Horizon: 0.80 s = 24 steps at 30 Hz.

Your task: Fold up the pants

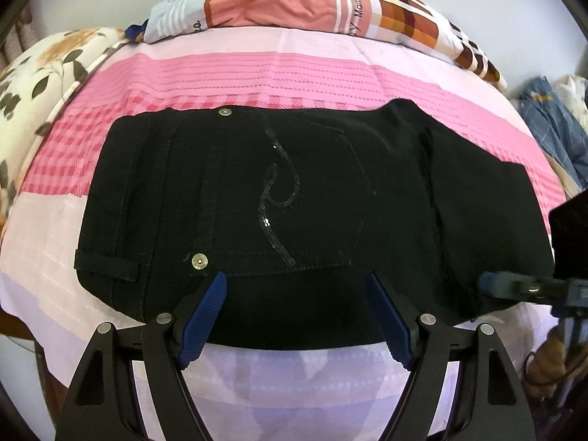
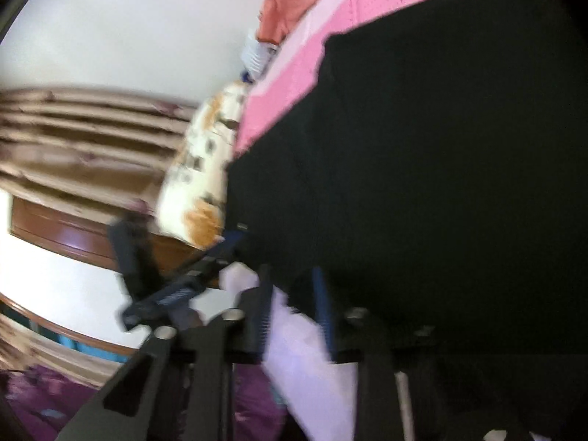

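Lying folded: black pants (image 1: 294, 198) | left hand-held gripper (image 1: 296, 286) spread | right hand-held gripper (image 2: 294, 308) unclear | pillow (image 1: 330, 7) reads "Mama"

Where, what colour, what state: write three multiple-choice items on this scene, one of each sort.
1. Where do the pants lie?
A. on a wooden floor
B. on the pink striped bedsheet
C. over a chair back

2. What colour are the pants?
A. black
B. white
C. red

3. How does the left gripper stand?
A. shut on the pants
B. shut on a pillow
C. open

Key: 1 B, pink stripes show all around the pants. 2 A, the cloth is black throughout. 3 C, its blue fingers stand wide apart over the pants' near edge.
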Each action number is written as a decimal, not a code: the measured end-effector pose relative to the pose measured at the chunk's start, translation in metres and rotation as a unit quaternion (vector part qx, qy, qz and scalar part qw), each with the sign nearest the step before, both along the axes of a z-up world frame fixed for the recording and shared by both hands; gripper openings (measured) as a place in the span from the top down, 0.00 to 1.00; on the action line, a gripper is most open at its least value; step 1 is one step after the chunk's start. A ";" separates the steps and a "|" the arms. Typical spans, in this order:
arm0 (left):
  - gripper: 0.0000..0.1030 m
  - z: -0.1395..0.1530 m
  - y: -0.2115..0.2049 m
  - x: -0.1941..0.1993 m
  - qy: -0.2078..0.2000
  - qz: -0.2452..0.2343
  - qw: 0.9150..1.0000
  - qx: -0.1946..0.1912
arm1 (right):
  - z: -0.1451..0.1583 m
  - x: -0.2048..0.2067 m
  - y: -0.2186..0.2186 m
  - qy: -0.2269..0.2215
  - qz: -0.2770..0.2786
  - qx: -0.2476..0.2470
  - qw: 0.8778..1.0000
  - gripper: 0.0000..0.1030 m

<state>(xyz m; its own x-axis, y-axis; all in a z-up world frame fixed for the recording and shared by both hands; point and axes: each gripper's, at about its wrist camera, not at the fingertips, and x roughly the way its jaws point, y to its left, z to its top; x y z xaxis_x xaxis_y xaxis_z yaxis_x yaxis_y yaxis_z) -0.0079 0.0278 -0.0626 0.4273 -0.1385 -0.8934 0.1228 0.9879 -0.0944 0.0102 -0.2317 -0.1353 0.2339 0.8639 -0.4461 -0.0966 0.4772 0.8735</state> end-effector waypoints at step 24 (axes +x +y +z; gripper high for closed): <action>0.24 0.010 0.013 0.002 -0.006 0.020 1.000 -0.006 | 0.040 -0.014 -0.175 -0.041 -0.195 -0.051 0.979 0.86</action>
<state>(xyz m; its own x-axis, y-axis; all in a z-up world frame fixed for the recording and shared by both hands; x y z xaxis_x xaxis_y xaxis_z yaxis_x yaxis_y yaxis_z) -0.0060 0.0405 -0.0528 0.4441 -0.1315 -0.8863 0.0838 0.9909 -0.1050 -0.0034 -0.4071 -0.0955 0.5760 0.6533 -0.4913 0.0422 0.5765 0.8160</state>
